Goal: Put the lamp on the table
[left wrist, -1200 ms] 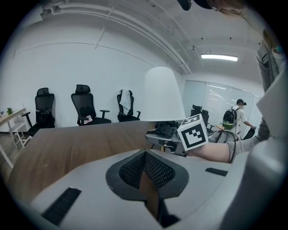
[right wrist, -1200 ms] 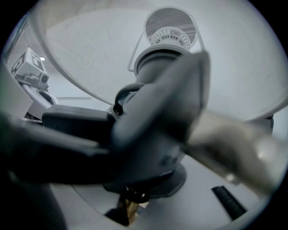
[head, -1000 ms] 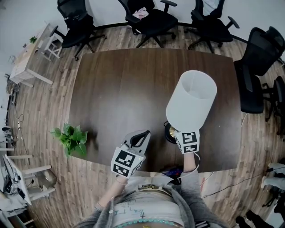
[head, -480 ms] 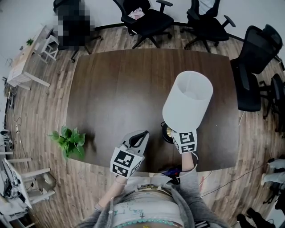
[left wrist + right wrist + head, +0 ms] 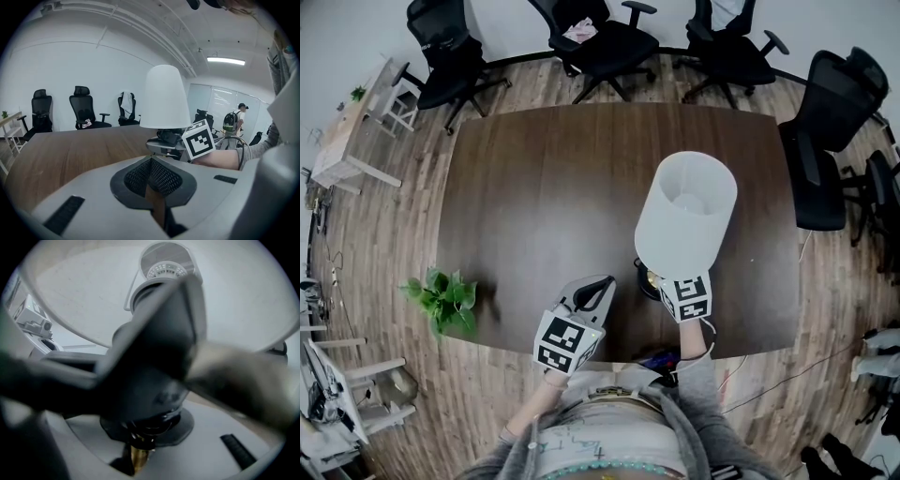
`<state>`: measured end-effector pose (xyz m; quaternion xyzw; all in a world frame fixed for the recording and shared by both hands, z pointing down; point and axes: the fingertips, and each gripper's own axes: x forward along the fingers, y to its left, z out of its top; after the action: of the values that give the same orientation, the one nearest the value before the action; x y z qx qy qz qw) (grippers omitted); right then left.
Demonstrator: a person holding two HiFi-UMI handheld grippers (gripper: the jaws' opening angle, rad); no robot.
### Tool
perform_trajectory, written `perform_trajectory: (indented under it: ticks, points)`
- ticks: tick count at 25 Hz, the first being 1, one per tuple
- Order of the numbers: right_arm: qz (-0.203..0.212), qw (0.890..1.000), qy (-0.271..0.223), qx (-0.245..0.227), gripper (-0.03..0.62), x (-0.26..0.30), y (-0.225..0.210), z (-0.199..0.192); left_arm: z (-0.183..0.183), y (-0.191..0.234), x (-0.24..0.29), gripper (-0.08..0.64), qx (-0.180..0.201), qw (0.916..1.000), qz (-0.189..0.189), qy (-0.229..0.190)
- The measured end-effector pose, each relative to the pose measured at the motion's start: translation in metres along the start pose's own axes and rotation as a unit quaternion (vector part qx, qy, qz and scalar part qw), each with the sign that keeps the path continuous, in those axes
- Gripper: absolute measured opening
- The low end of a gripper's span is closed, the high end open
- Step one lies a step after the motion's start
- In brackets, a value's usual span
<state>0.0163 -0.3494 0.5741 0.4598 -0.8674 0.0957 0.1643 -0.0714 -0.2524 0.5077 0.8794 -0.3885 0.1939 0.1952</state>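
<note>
White lamp (image 5: 686, 214) shade hides the table (image 5: 544, 178) ahead of our right gripper (image 5: 140, 451), whose jaws clamp its brass stem. Our left gripper (image 5: 592, 292) is closed, empty; a plant (image 5: 442, 300) sits well left of its jaws.

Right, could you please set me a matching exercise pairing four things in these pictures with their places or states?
Column one:
1. lamp
2. plant
3. left gripper
4. office chairs

Column two:
A. jaws together, empty, over the near edge of the table
B. black, beyond the table's far edge
C. green, by the table's left edge
D. held at its stem in the jaws of the right gripper

Pairs: 1-D, 2-C, 3-A, 4-B.
</note>
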Motion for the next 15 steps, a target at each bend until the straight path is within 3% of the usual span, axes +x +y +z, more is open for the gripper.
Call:
perform_trajectory:
  ticks: [15]
  points:
    - [0.005, 1.0, 0.01, 0.01, 0.06, -0.007, 0.01, -0.008, 0.0, -0.013, -0.002, 0.011, 0.01, 0.9998, -0.016, 0.0]
